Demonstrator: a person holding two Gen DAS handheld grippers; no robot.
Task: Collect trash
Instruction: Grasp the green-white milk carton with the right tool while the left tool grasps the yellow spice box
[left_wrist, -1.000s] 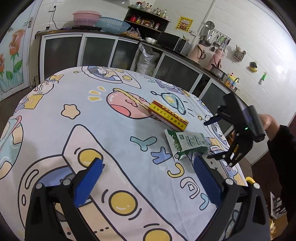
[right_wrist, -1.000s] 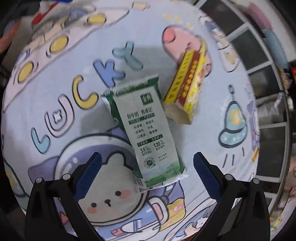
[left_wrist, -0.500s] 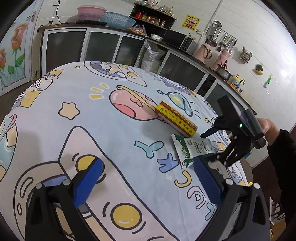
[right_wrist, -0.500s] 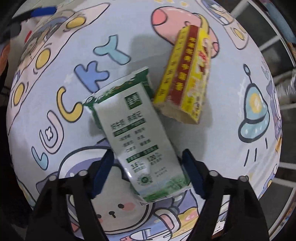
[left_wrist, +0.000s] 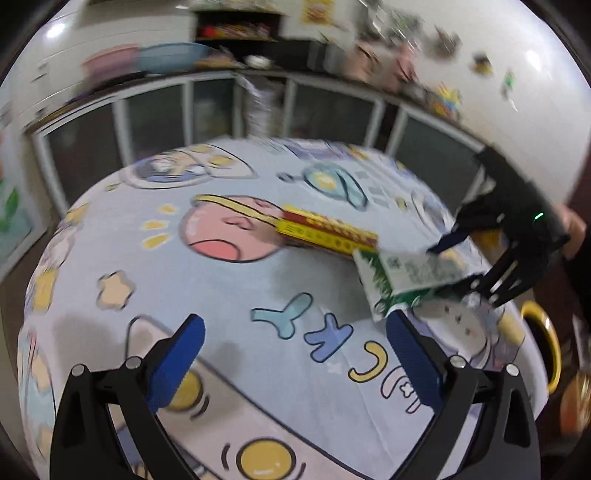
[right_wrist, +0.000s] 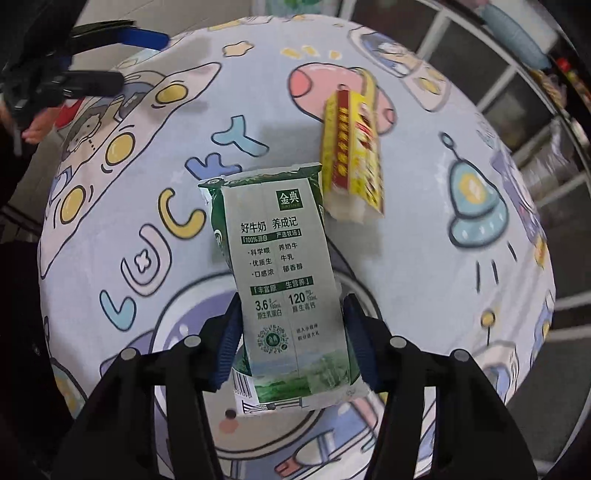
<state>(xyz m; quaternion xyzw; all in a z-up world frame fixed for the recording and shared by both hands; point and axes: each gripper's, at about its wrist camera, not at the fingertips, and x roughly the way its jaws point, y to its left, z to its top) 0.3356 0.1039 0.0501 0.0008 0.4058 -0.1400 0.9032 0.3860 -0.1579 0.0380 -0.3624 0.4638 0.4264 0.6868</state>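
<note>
From the left wrist everything along the back wall smears into streaks: the shelf (left_wrist: 236, 27) holds coloured blobs I cannot name, and the things on the counter (left_wrist: 399, 85) are too blurred to tell. The right gripper (left_wrist: 458, 258) is soft with motion, its far end hidden behind the milk carton (left_wrist: 413, 273). The hand (left_wrist: 574, 229) behind it is mostly covered by the gripper's body. From the right wrist, the carton (right_wrist: 288, 280) hides part of the desk (right_wrist: 424, 258) print below it, and the yellow box's (right_wrist: 352, 155) lettering is too blurred to read. The left gripper (right_wrist: 122, 37) is cut off at the corner
</note>
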